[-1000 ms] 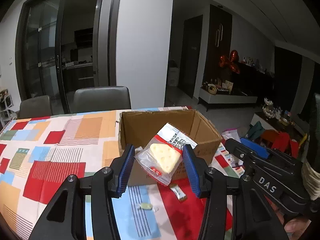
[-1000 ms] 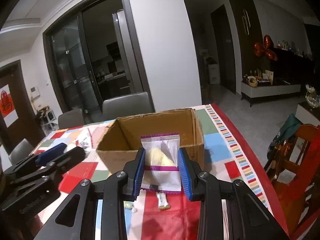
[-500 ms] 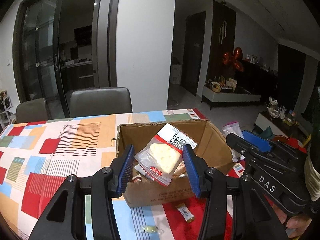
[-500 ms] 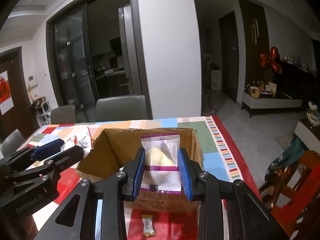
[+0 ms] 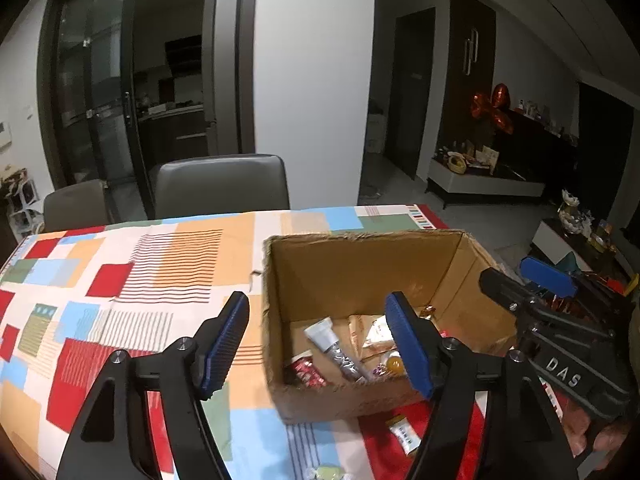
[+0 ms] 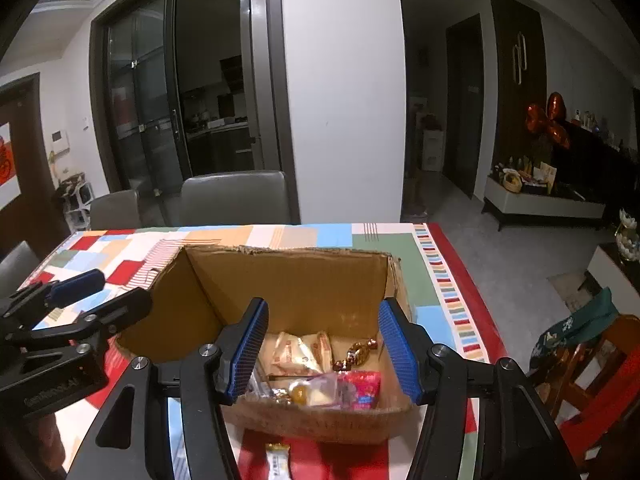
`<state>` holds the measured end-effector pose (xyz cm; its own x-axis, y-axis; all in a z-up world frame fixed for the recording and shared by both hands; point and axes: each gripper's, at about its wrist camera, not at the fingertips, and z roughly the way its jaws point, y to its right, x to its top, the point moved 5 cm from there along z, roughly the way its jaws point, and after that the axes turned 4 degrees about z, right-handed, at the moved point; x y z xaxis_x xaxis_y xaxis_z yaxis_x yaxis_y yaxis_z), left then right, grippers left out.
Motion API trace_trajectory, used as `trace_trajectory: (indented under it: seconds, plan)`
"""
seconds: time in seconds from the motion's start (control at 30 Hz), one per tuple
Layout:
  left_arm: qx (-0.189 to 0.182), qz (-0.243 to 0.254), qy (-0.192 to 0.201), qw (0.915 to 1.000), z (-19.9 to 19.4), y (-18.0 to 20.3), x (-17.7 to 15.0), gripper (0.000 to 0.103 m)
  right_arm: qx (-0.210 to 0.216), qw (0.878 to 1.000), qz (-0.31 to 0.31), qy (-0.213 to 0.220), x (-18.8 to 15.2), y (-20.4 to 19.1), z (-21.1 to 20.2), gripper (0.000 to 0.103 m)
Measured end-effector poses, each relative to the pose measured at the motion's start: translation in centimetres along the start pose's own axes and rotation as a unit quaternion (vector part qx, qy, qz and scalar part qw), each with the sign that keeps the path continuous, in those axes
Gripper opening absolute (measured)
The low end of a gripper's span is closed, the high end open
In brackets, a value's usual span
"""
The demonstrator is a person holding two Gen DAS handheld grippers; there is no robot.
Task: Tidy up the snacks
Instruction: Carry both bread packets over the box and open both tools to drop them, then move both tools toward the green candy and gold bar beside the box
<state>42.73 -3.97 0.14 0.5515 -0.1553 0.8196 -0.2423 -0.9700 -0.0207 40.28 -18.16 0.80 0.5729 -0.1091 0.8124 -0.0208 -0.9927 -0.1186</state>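
Cardboard box point(image 6: 288, 280) on the bench point(image 5: 120, 264) holds light, crinkly snack packets point(image 6: 316, 376); my left gripper point(image 5: 316, 344) and right gripper point(image 6: 320, 350), fingers just opened and empty, hover above. Remaining sachet point(image 5: 404, 434): pinch its sealed end, I'd judge.

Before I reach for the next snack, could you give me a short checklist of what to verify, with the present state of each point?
1. Left hand-held gripper empty: ok. Its jaws have just been opening and nothing is between them.
2. Right hand-held gripper empty: ok. Its jaws have just been opening too, with nothing held.
3. Released snacks inside the cardboard box: ok, packets lie on its bottom.
4. Box upright and open on the table: ok.
5. Snacks left outside: not ok. A small white packet and a wrapped candy lie on the cloth in front of the box.
6. Room left in the box: ok.
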Motion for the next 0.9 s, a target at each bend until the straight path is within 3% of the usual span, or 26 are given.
trace_trajectory:
  seconds: [0.6, 0.9]
  plan:
    - [0.005, 0.027, 0.039, 0.9989, -7.0, 0.5, -5.7, 0.07, 0.068, 0.997, -0.022, 0.012, -5.0, -2.3, -5.6, 0.059]
    - [-0.01, 0.017, -0.001, 0.9998, -5.9, 0.6, -10.5, 0.069, 0.071, 0.997, -0.022, -0.036, -9.7, -2.0, -4.5, 0.058]
